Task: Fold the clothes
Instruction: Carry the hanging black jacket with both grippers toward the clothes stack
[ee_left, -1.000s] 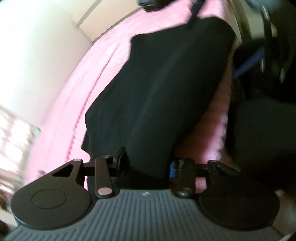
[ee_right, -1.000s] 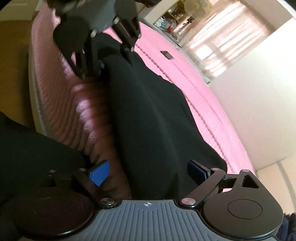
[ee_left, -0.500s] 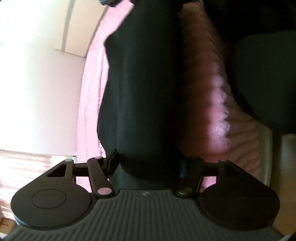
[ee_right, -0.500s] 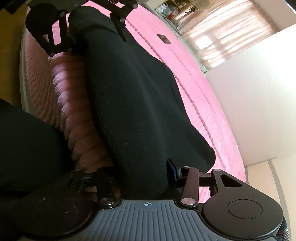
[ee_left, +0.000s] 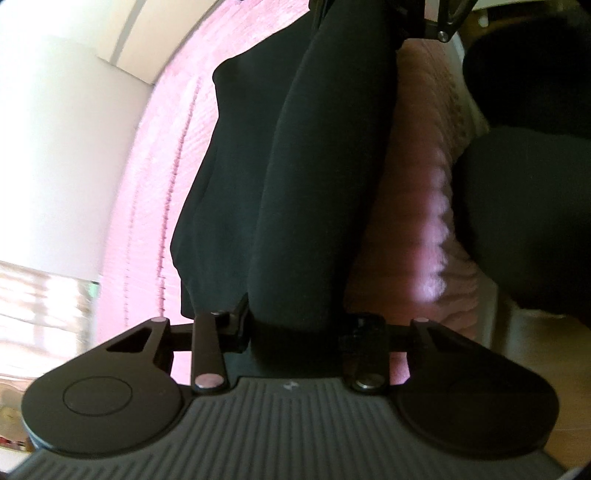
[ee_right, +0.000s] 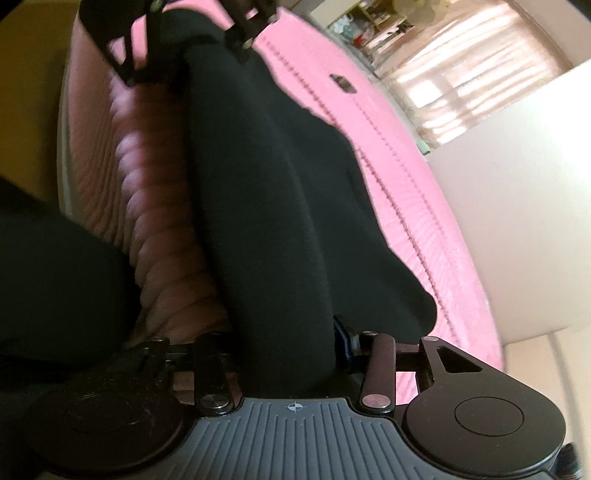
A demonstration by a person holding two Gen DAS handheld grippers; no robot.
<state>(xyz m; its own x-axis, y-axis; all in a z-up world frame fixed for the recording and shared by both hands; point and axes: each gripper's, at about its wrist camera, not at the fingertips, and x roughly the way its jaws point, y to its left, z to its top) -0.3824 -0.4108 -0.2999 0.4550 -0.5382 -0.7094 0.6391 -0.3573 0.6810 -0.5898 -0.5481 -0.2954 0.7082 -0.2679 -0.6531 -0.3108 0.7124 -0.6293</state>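
A black garment (ee_left: 317,177) lies stretched along the near edge of a pink bed, with a raised fold running between the two grippers. My left gripper (ee_left: 295,328) is shut on one end of it, the cloth bunched between its jaws. My right gripper (ee_right: 284,347) is shut on the other end of the same black garment (ee_right: 280,206). In the right wrist view the left gripper (ee_right: 192,48) shows at the far end of the cloth. Part of the right gripper (ee_left: 436,22) appears at the top of the left wrist view.
The pink quilted bedspread (ee_right: 417,221) covers the bed, its ribbed side (ee_left: 424,192) dropping off by the garment. A person's dark-clothed legs (ee_left: 524,206) stand close to the bed edge. A small dark object (ee_right: 341,82) lies farther up the bed. A white wall (ee_left: 62,155) and a curtained window (ee_right: 461,66) lie behind.
Both grippers have closed on the garment's ends from open a second ago. The near edge of the cloth has lifted into a raised fold between them.
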